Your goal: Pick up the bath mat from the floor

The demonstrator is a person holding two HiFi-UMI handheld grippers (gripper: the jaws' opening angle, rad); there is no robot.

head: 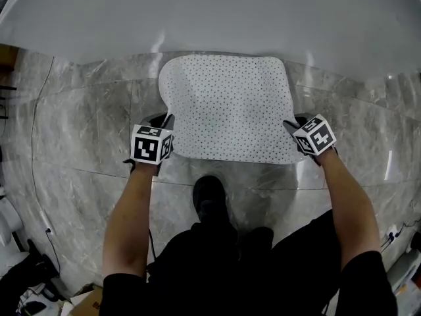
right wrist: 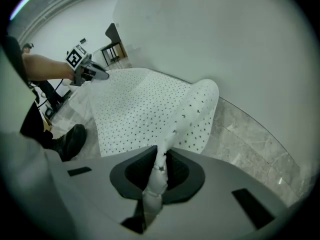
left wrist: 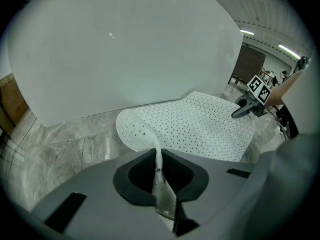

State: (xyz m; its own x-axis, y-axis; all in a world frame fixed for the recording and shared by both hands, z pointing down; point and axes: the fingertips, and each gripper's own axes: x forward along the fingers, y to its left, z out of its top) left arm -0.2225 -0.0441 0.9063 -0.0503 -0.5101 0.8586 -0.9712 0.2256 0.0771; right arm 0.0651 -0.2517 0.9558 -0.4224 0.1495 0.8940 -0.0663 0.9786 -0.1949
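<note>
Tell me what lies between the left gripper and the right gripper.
The bath mat fills that stretch, seen in the head view: the left gripper pinches its left edge, the right gripper its right edge.

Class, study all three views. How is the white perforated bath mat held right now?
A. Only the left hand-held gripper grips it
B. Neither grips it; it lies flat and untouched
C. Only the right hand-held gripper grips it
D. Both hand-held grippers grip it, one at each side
D: the left hand-held gripper and the right hand-held gripper each have their jaws shut on a pinched edge of the bath mat.
</note>
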